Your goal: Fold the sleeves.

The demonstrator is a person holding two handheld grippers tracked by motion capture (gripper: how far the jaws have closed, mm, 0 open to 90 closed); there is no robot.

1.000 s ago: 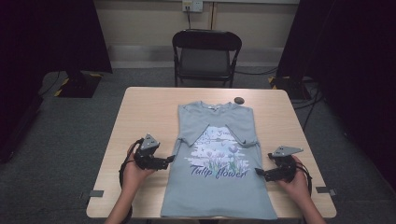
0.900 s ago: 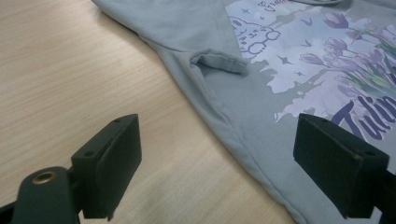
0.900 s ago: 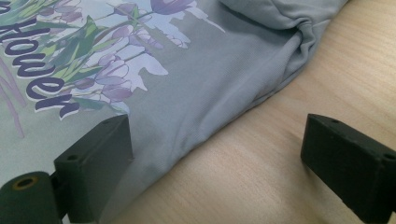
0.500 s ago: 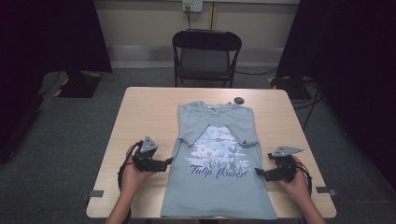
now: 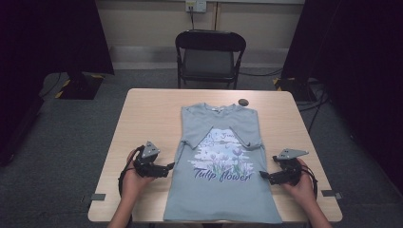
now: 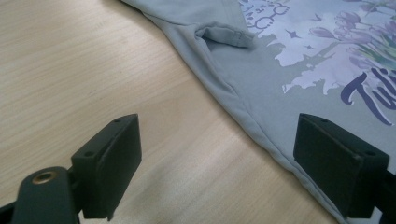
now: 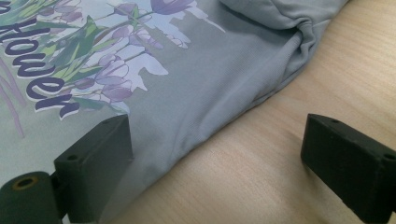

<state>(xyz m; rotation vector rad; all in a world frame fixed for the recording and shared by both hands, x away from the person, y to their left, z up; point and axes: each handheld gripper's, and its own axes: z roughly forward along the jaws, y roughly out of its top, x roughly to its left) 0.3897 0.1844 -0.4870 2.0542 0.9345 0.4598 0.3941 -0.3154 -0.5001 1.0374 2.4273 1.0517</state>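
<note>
The T-shirt (image 5: 221, 166) hem runs off the high view's bottom edge; the small dark object (image 5: 243, 101) is unidentifiable.

A shirt (image 5: 221, 166) lies flat in the middle of the table (image 5: 152, 114), its neck on the far side and its bottom edge close to me. Both sleeves are folded in on top of it. My left gripper (image 5: 164, 169) sits on the table just left of the shirt's side edge. My right gripper (image 5: 265, 177) sits just right of the other side edge. A small round thing (image 5: 243, 101) lies on the table just past the neck. A chair (image 5: 210, 58) stands behind the table.
</note>
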